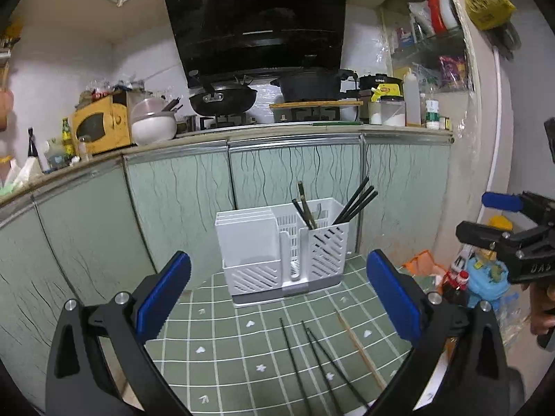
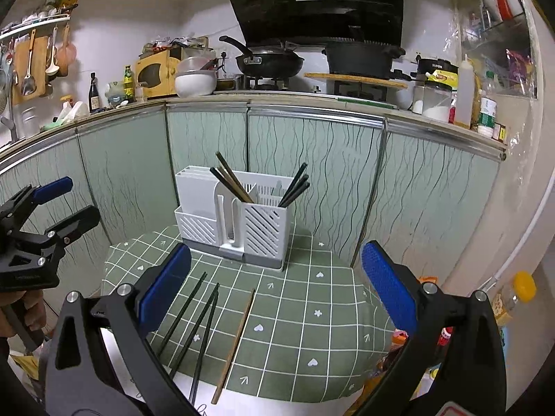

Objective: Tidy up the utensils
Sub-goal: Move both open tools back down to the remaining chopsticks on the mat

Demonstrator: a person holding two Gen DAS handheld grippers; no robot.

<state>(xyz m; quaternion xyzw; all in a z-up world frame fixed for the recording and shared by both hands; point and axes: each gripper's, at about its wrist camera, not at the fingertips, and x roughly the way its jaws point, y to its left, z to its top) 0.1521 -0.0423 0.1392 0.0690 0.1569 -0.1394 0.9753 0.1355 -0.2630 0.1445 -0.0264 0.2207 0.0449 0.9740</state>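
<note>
Your left gripper [image 1: 277, 298] hangs wide open over the green checked cloth [image 1: 225, 346] and holds nothing. In its view, three black chopsticks [image 1: 312, 360] lie at about 6 o'clock, low between the blue pads. A wooden chopstick [image 1: 360, 350] lies just beside them at about 5 o'clock. The white holder [image 1: 281, 249] stands straight ahead at 12 o'clock, with more sticks already standing in it.

Your right gripper [image 2: 277, 291] is wide open and empty too. In its view, the black sticks lie at about 7 o'clock by the left pad, and the wooden one is near 6 o'clock.

The sticks look thin, light, stiff and a bit slippery. They will likely roll. Pinch one near its middle so it does not tip.
</note>
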